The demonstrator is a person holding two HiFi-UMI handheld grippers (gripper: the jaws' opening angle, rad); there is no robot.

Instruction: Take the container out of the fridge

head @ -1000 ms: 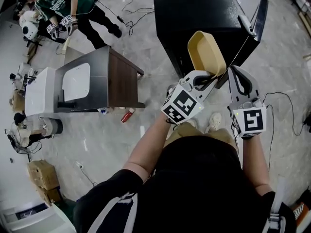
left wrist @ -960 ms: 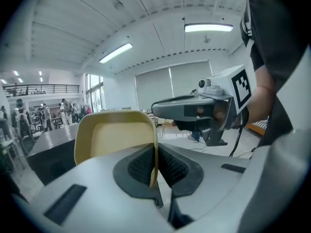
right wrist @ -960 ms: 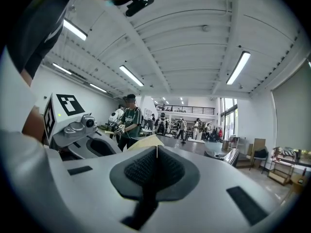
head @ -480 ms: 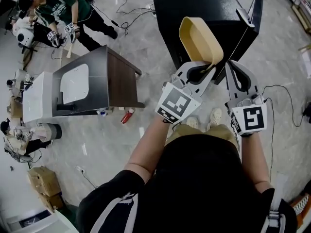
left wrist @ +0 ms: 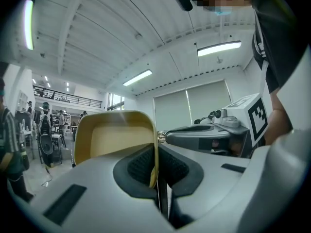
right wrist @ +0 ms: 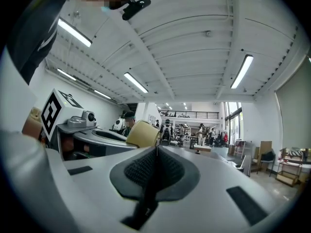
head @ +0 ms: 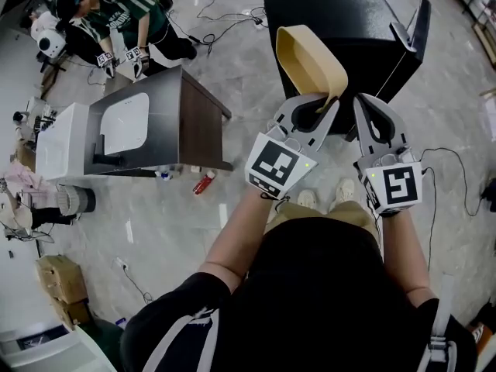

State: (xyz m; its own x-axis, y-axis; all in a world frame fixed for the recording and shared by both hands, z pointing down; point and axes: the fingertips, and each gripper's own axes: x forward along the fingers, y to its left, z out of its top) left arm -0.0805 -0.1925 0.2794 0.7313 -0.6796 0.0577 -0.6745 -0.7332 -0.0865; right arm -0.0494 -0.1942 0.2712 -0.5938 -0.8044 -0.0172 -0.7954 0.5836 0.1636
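Holds the container (head: 310, 60) clear of the fridge (head: 341, 22), out in the air ahead of the open door (head: 415, 33) and above the floor (head: 232, 200). Grips it with the left gripper (head: 328, 104) alone, the jaws clamped almost together on one thin side wall, seen edge-on between them in the left gripper view. Carries a tan, empty tub that runs up and away from those jaws, its long axis roughly in line with them and its open side to the left of the pinched wall in that view.

Keeps the right gripper (head: 364, 107) just beside it on the right, jaws pressed together on nothing and, as far as can be told, not touching the tub. Shows in the right gripper view only a corner of the container, off to the left of those jaws.

Looks, as a judgement, like the removal is all but done, with only a place to set the tub down left to find. Leaves all the weight hanging beyond the left jaws, so could swing about the pinch. Calls for a level carry, or for the nearby right gripper to open and steady the far wall.
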